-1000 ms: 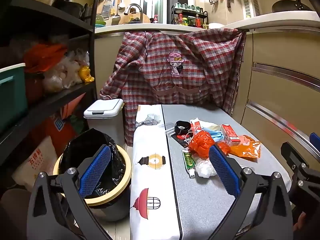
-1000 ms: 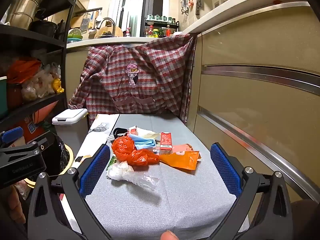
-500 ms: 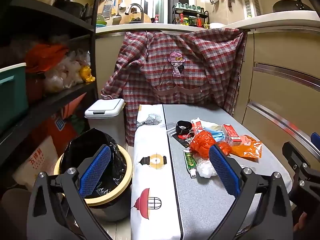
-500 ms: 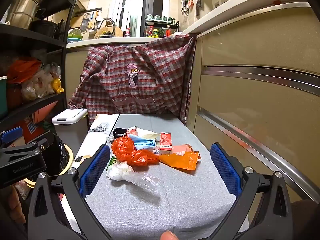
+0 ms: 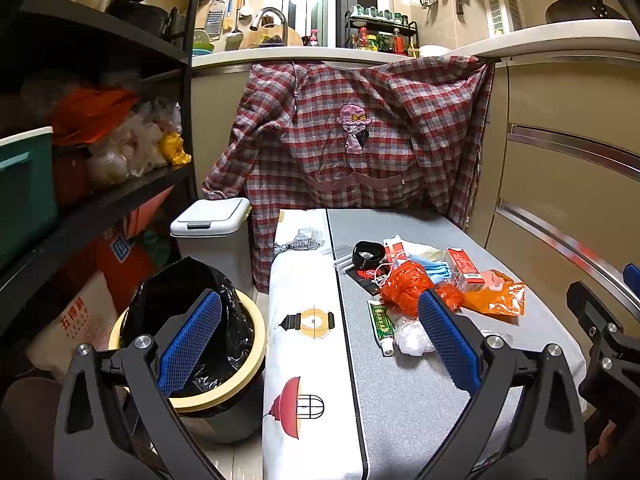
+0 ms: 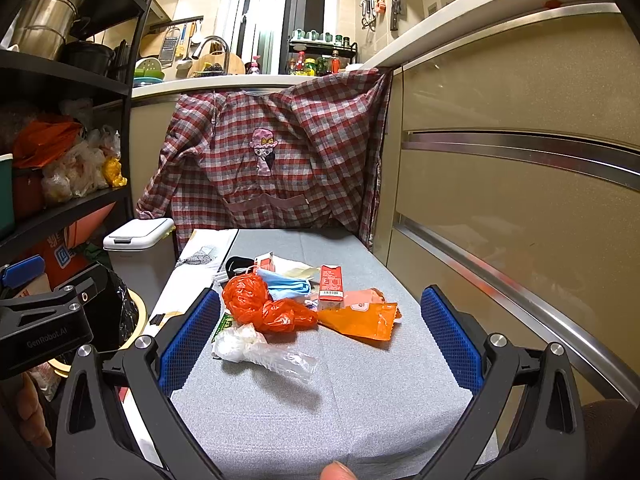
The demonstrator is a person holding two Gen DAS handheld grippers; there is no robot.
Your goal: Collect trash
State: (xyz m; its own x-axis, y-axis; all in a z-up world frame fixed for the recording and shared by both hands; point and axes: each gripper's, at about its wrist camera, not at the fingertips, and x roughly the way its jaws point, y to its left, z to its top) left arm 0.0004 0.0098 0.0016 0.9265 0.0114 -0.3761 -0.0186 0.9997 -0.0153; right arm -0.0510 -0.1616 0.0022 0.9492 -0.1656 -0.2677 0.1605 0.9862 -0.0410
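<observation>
Basically pre-grasp: nothing picked yet. Left gripper [image 5: 318,342] and right gripper [image 6: 320,336] both spread wide, empty, hovering short of the trash pile [image 6: 296,300] on the grey table [image 6: 352,408]. Bin with black liner [image 5: 192,332] sits on the floor just left of the table. Next probably: advance onto the nearest piece, the clear plastic wrap [image 6: 260,350], close, carry left.

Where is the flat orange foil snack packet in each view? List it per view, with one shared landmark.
Left wrist: flat orange foil snack packet lies right of centre on the grey tabletop.
Right wrist: packet lies at centre.
Shared landmark: small red carton touching its far edge.
</observation>
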